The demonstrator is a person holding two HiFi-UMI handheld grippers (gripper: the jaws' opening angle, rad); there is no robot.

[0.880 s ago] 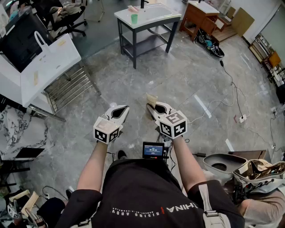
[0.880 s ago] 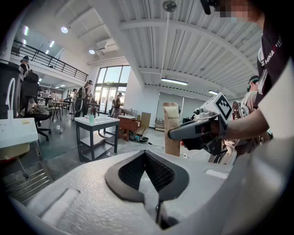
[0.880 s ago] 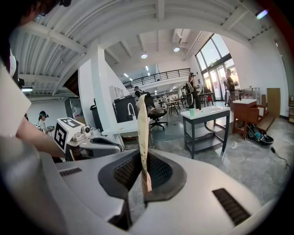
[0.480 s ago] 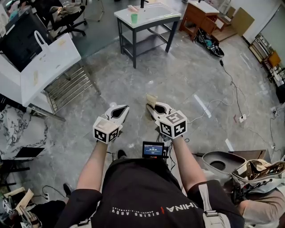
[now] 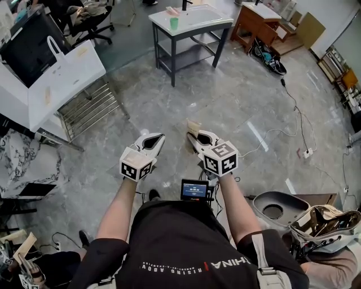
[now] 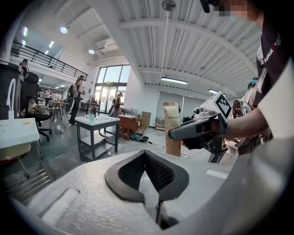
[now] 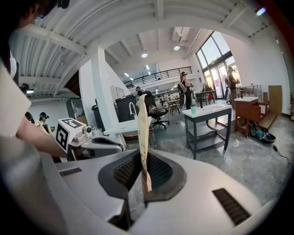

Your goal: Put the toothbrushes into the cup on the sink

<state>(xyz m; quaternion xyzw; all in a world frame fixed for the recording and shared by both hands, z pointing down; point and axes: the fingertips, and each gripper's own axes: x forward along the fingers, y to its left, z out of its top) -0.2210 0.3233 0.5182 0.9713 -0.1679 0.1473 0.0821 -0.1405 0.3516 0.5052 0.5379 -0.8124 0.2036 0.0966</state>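
A person stands on a grey marbled floor in a large workshop, seen from above, holding a two-jaw gripper in each hand at waist height. The right gripper (image 7: 143, 160) has its jaws clamped on the lower end of a flat tan paper packet (image 7: 142, 133), which stands upright out of the jaws, edge-on to that gripper's camera. It is probably the toothbrush pack, though its contents do not show. The left gripper (image 6: 145, 153) is just beside the right one, its jaws pressed together with nothing between them. The white sink on a dark metal stand (image 5: 197, 16) is well apart from the person, far across the open floor. A small green cup (image 5: 174, 23) stands on the sink top, close to the corner nearest the person. The step in hand looks like the carry: the packet is gripped but nowhere near the cup. The next move calls for walking over to the sink with the packet kept upright and firmly pinched, then lining its lower end up over the mouth of the cup. The empty left gripper may be needed to steady the cup.
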